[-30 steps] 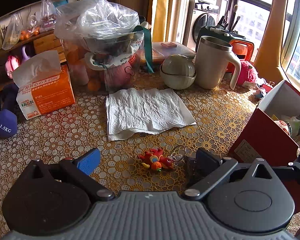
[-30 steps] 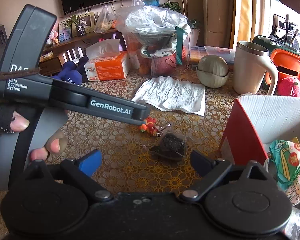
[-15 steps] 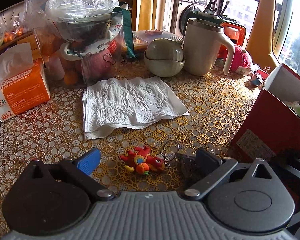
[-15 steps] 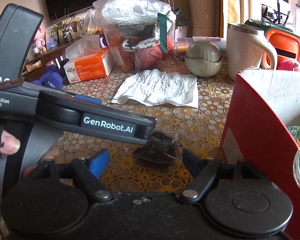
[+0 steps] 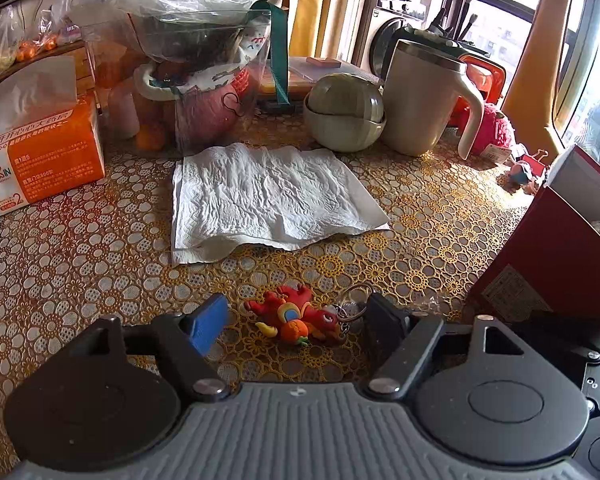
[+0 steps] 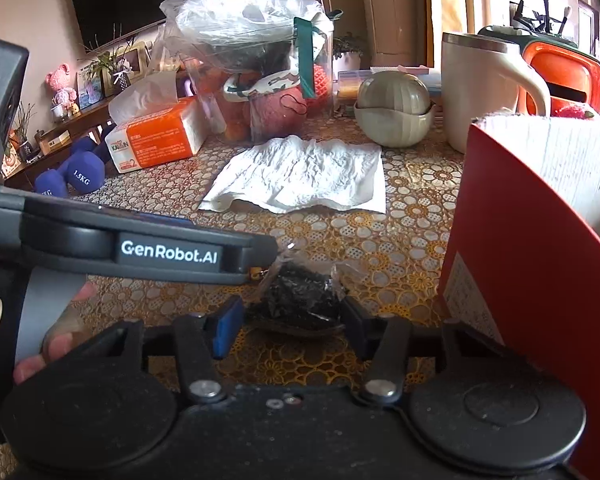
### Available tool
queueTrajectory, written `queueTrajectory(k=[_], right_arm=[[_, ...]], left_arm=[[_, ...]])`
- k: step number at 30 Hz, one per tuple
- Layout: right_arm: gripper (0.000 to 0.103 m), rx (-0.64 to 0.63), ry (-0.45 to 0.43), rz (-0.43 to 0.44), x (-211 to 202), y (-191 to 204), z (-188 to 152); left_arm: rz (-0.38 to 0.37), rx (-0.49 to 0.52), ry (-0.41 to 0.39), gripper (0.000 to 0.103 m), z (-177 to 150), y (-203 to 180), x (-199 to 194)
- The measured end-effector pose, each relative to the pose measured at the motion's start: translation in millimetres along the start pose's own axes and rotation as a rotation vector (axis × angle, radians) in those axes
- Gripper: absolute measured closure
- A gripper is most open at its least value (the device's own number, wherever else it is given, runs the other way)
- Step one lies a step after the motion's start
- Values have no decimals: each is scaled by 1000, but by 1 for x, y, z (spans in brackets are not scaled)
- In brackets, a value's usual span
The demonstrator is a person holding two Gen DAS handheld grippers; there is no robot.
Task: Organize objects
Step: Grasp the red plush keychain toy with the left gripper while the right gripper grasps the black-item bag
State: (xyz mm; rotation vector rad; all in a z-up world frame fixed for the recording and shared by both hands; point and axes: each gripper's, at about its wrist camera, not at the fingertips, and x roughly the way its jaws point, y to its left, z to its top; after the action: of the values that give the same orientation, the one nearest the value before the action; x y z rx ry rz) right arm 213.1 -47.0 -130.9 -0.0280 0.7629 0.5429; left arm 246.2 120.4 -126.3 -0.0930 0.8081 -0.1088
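Note:
A red and orange toy keychain [image 5: 296,316] lies on the patterned tablecloth, between the fingers of my open left gripper [image 5: 298,320]. A small clear bag of dark bits [image 6: 298,296] lies on the cloth between the fingers of my right gripper [image 6: 294,320], whose jaws stand close on either side of it without clearly squeezing it. The red box [image 6: 512,280] stands open just right of the bag and also shows in the left wrist view [image 5: 548,272]. The left gripper's body [image 6: 140,248] crosses the right wrist view on the left.
A flat white paper towel [image 5: 268,200] lies mid-table. Behind it are an orange tissue box [image 5: 44,156], a clear plastic bag of items [image 5: 196,64], a green lidded bowl [image 5: 344,116] and a cream mug [image 5: 424,100]. Blue dumbbells [image 6: 72,172] sit far left.
Both grippers have moved forward and down. The keychain now lies between the left fingers. The right fingers have closed in around the dark bag.

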Motion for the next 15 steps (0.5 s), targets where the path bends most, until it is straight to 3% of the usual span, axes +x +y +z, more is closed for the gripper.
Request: queueTrajectory(k=[2, 15], right_arm=[[65, 7, -6, -2, -1, -4, -1], [80, 47, -39, 10, -3, -12, -3]], left_arm=[[-5, 5, 3, 31, -1, -1, 2], [49, 40, -6, 58, -9, -8, 6]])
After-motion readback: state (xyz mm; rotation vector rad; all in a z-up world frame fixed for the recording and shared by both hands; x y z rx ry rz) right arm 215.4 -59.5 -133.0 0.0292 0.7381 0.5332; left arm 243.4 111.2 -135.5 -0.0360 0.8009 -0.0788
